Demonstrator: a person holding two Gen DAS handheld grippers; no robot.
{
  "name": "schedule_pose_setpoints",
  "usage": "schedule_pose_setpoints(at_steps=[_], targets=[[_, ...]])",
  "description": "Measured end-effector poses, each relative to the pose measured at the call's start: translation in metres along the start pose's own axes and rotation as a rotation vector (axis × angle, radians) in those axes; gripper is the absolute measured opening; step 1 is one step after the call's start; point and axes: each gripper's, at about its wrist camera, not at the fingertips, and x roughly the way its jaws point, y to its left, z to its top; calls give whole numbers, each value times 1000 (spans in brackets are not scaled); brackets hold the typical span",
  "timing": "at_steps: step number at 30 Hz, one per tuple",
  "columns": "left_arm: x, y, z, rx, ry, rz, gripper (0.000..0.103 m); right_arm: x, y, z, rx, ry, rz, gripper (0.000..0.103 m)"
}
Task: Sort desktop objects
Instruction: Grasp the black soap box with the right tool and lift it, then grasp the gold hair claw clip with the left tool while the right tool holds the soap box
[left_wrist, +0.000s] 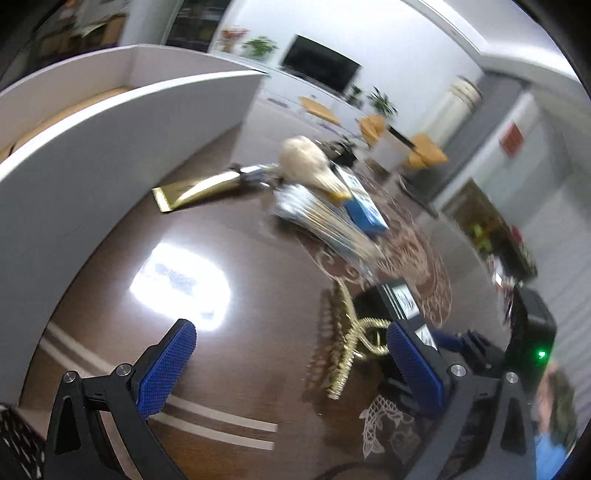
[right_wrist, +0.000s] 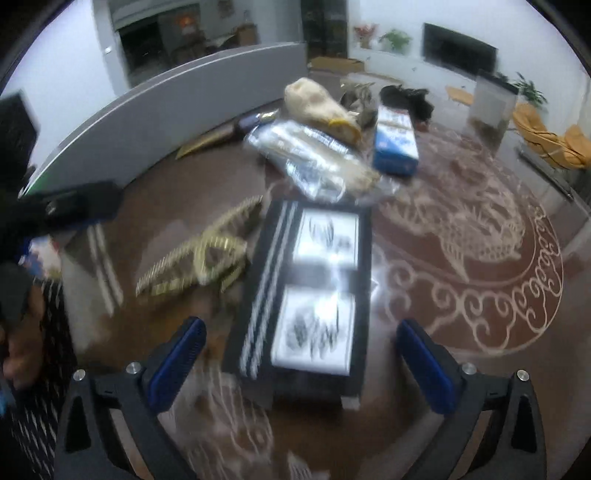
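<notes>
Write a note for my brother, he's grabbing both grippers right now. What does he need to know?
Left gripper: open, holding nothing, hanging over the dark table next to the gold hair clip.
Right gripper: open, holding nothing, its fingers on either side of the near end of the black box, not closed on it.
Farther back sit the blue box, the clear packet of sticks, a cream bundle and a gold packet near the white divider.
Done: nothing looks sorted yet; everything lies loose.
Left: probably grab the black box first, then the clip and the rest.
</notes>
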Motion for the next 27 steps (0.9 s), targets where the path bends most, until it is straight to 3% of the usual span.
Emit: schedule_pose_setpoints(at_steps=[5,8,12,17,20,26,27], targets=[[9,-21,-5,112,54,-4,103,-6,-5,1,-39,-29,-17,101],[14,-27,-8,145,72,5,103,-3,-11,7,-39,-27,-2,60],[15,-30,-11,158,88,1,103,-6,-18,5,-31,-43,-25,59],[24,-43,-16,215,128,-13,103,-21,-50,-17,114,-66,-150,60],[40,-55,-19,272,178,0,103,-28,-59,-29,141,-74,-183,60],[68,-85,-26,451,170,208,103,-30,-60,-30,177,-90,-198,62],[69,-86,-26,449,160,199,103,-29,-59,-28,178,-89,-194,64]])
